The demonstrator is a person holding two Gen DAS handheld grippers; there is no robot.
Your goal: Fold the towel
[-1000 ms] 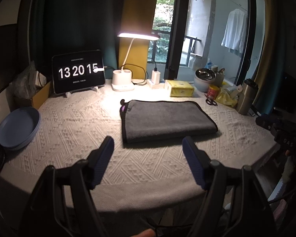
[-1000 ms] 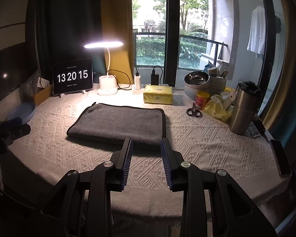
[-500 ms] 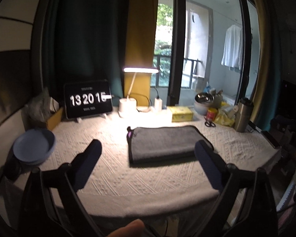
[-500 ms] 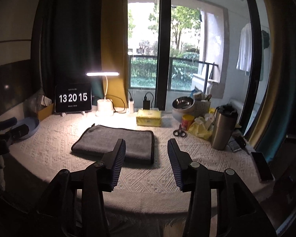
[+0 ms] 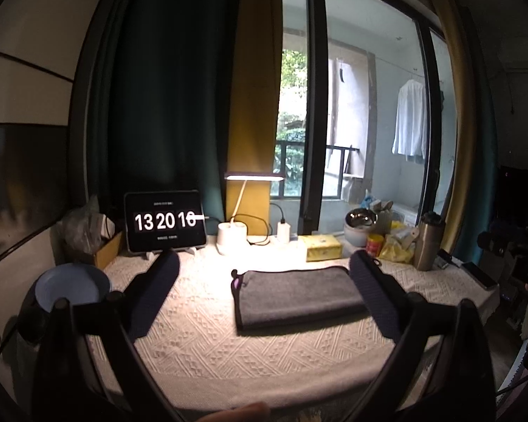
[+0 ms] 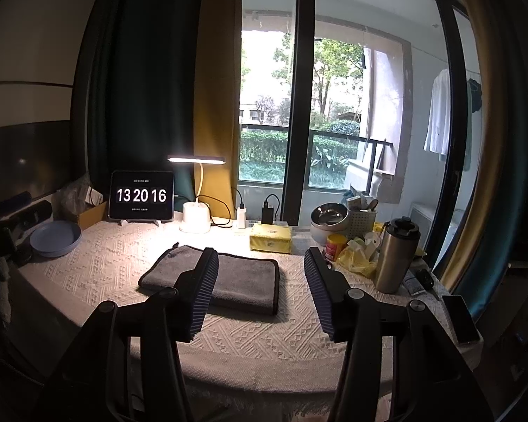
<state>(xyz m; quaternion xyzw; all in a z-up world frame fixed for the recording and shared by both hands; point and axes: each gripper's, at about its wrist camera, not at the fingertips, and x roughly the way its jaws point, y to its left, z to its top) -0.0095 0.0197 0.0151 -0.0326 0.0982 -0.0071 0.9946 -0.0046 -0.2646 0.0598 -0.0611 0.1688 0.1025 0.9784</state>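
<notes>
your left gripper (image 5: 264, 281) and right gripper (image 6: 260, 274) both hang spread wide, holding nothing, above the table (image 5: 264, 351). grey towel (image 5: 295, 292) lies folded flat mid-table, near the lamp (image 5: 232, 237).

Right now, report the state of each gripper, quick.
Left gripper: open, jaws wide apart, holding nothing, above the folded grey microfibre towel.
Right gripper: open, holding nothing, clear of the towel.
</notes>
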